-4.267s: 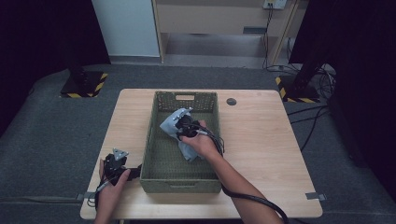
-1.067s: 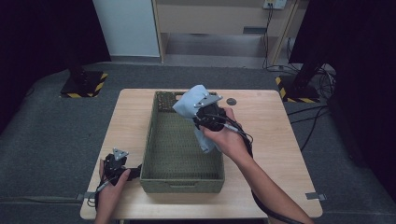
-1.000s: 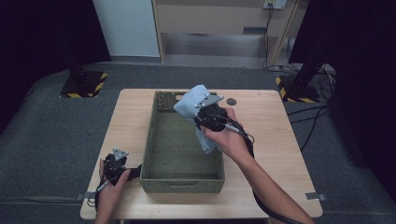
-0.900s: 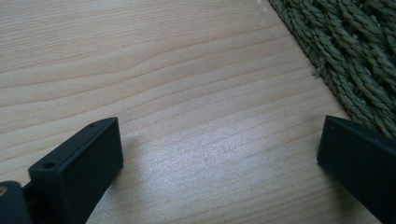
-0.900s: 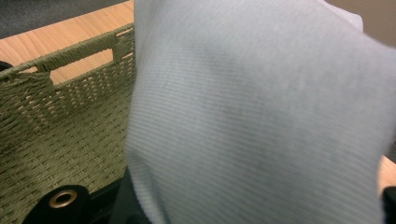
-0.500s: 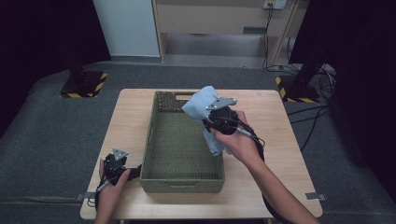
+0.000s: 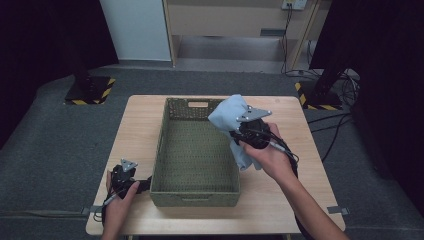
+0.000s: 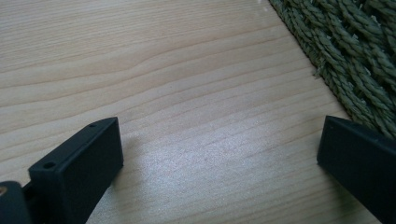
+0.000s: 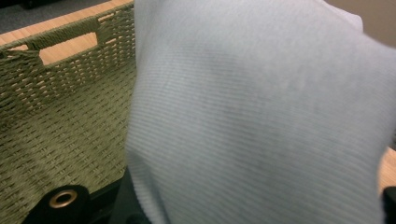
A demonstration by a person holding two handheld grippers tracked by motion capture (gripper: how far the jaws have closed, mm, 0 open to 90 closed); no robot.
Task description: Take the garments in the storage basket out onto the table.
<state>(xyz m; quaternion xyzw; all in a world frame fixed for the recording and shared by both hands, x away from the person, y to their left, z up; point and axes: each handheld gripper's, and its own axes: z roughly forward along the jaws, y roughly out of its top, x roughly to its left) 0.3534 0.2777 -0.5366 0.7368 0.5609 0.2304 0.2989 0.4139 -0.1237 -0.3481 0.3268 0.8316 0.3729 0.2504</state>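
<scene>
A light blue cloth (image 7: 227,117) hangs from my right gripper (image 7: 239,131), which is shut on it above the right rim of the green woven basket (image 7: 162,150). The cloth's lower end (image 7: 245,157) droops outside the basket's right wall, over the table. In the right gripper view the cloth (image 9: 261,112) covers the jaws, with the basket's far wall and handle slot (image 9: 65,51) behind it. My left gripper (image 7: 125,175) rests at the table's front left, beside the basket. In the left gripper view its jaws stand wide apart over bare wood, with the basket wall (image 8: 355,60) to the right.
The wooden table (image 7: 140,115) has bare room left and right of the basket. A small dark round object (image 7: 247,99) lies near the far edge behind the cloth. Black stands and cables sit on the grey floor beyond the table.
My right gripper has carried the cloth up out of the basket and rightward, to the basket's right rim. The left gripper has stayed in place.
</scene>
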